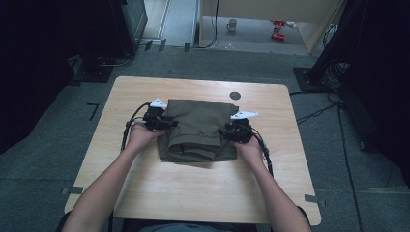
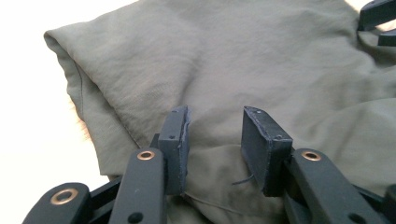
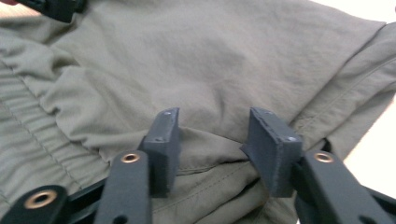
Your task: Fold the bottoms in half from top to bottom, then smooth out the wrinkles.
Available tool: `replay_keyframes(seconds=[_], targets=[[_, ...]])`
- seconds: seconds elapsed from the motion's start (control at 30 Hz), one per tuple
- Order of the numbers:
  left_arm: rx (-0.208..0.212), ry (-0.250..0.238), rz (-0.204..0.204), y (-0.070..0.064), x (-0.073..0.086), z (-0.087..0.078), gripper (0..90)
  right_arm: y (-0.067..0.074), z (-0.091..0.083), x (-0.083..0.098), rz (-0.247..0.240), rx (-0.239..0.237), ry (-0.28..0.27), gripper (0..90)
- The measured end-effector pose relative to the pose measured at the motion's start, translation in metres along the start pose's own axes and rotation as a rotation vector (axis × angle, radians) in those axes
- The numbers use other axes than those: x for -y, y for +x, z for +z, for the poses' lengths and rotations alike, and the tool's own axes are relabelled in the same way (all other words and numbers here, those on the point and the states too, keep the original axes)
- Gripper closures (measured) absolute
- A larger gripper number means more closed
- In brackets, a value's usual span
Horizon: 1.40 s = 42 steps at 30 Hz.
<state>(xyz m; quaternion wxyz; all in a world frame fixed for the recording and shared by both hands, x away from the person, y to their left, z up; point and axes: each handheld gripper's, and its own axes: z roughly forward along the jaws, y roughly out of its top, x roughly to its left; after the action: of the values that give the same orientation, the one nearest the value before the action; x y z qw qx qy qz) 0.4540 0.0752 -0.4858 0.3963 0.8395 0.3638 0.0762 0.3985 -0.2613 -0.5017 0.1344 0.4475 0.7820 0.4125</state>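
Lying between my two tongs: one folded garment (image 1: pixel 199 129), olive-green woven cloth, matte, softly creased, roughly rectangular, with a gathered elastic band showing ribbed rows in the right gripper view. My left gripper (image 2: pixel 215 140) stands at its left edge, jaws spread, flat black rubbery pads (image 2: pixel 261 144) apart over a fold of cloth without pinching it. My right gripper (image 3: pixel 215 144) stands at the opposite edge, jaws likewise spread, a hemmed fold lying between them, unpressed. Beneath both: pale wood-grain table (image 1: pixel 145 188), smooth, with rounded corners.
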Motion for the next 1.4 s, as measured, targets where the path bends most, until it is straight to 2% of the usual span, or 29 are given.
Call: replay_keyframes(seconds=[0.1, 0.13, 0.17, 0.23, 0.27, 0.3, 0.33, 0.47, 0.53, 0.63, 0.67, 0.7, 0.77, 0.87, 0.93, 1.03, 1.13, 1.2, 1.4], targets=[[0.018, 0.001, -0.009, -0.006, -0.004, -0.012, 60.6, 0.003, -0.006, -0.003, -0.001, 0.003, -0.017, 51.5], [0.041, 0.0, -0.02, -0.013, -0.006, -0.019, 61.2, 0.008, -0.014, -0.006, 0.002, -0.015, -0.043, 54.5], [0.041, 0.0, -0.02, -0.013, -0.006, -0.019, 61.9, 0.008, -0.014, -0.006, 0.002, -0.015, -0.043, 54.5], [0.068, 0.004, -0.02, -0.022, -0.006, -0.025, 63.1, 0.017, -0.024, -0.008, 0.002, -0.048, -0.067, 62.5], [0.073, 0.004, -0.011, -0.028, -0.006, -0.028, 63.1, 0.017, -0.024, -0.008, 0.002, -0.048, -0.067, 62.5], [0.078, -0.001, 0.01, -0.039, -0.004, -0.033, 62.9, 0.025, -0.029, -0.01, -0.006, -0.068, -0.073, 66.7], [0.078, -0.001, 0.01, -0.039, -0.004, -0.033, 62.9, 0.029, -0.031, -0.011, -0.006, -0.075, -0.074, 68.1], [0.106, -0.011, 0.023, -0.056, 0.002, -0.039, 63.8, 0.04, -0.034, -0.012, -0.008, -0.099, -0.072, 70.5], [0.122, -0.002, 0.024, -0.065, 0.01, -0.04, 64.9, 0.051, -0.032, -0.008, -0.02, -0.108, -0.067, 70.6], [0.132, 0.003, 0.019, -0.07, 0.017, -0.039, 65.7, 0.057, -0.03, -0.005, -0.03, -0.118, -0.049, 70.5], [0.136, 0.004, 0.014, -0.071, 0.02, -0.039, 66.8, 0.064, -0.027, -0.001, -0.04, -0.126, -0.043, 69.0], [0.138, 0.025, 0.02, -0.074, 0.028, -0.038, 66.8, 0.066, -0.027, 0.001, -0.039, -0.126, -0.047, 67.9], [0.134, 0.027, 0.024, -0.075, 0.031, -0.038, 66.8, 0.068, -0.025, 0.006, -0.048, -0.123, -0.051, 66.5], [0.136, 0.034, 0.03, -0.077, 0.041, -0.035, 67.0, 0.072, -0.021, 0.014, -0.067, -0.11, -0.035, 63.0], [0.138, 0.015, 0.031, -0.078, 0.044, -0.035, 63.2, 0.071, -0.02, 0.02, -0.071, -0.088, -0.034, 62.7], [0.12, 0.002, 0.046, -0.082, 0.049, -0.033, 63.4, 0.07, -0.019, 0.022, -0.085, -0.066, -0.029, 64.0], [0.119, -0.018, 0.022, -0.082, 0.056, -0.029, 64.8, 0.07, -0.014, 0.028, -0.091, -0.055, -0.012, 64.4], [0.13, -0.037, -0.013, -0.08, 0.059, -0.029, 64.5, 0.071, -0.013, 0.029, -0.105, -0.048, -0.004, 64.0], [0.116, -0.055, -0.029, -0.082, 0.062, -0.028, 64.4, 0.07, -0.008, 0.036, -0.089, -0.06, -0.002, 64.5]])
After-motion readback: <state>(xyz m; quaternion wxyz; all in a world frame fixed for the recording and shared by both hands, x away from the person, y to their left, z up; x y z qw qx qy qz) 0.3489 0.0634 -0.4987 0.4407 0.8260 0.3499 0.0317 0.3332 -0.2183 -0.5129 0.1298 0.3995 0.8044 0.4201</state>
